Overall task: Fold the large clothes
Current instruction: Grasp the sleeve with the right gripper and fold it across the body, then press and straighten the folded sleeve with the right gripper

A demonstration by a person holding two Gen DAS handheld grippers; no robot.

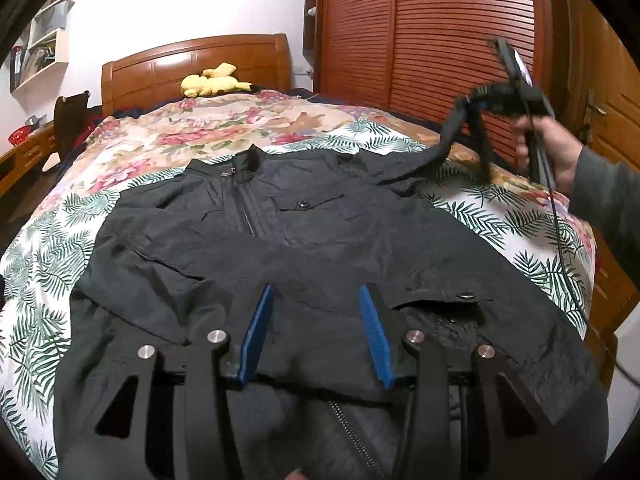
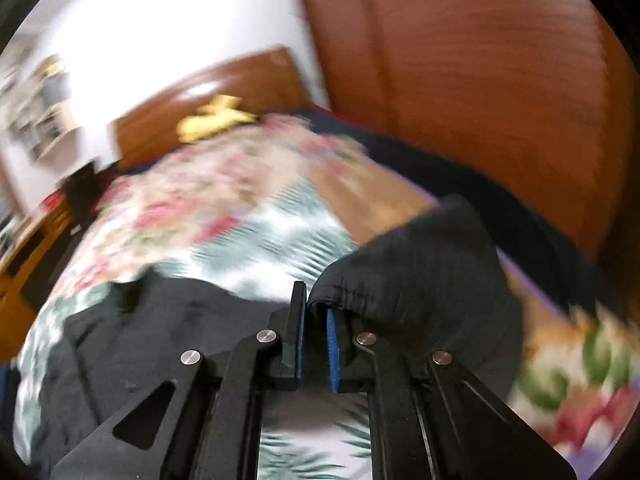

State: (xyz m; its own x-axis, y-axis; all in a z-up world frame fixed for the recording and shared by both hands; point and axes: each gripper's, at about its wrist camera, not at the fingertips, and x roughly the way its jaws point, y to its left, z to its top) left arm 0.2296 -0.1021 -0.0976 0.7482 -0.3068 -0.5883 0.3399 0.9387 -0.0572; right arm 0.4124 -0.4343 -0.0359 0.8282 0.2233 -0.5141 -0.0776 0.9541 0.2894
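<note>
One dark jacket (image 1: 304, 240), sleeve (image 2: 420, 280) lifted

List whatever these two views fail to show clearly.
- Left wrist view: the jacket hem sits behind the left gripper.
- Left wrist view: the right gripper and sleeve are motion-blurred.
- Right wrist view: the bedspread is smeared; sleeve cloth covers one fingertip.

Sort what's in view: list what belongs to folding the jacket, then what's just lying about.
Belongs to the job:
black jacket
its sleeve, pinched in the right gripper
left gripper, open over the hem
bedspread underneath

Just lying about:
yellow soft toy
wall shelf
red basket
wardrobe
</note>
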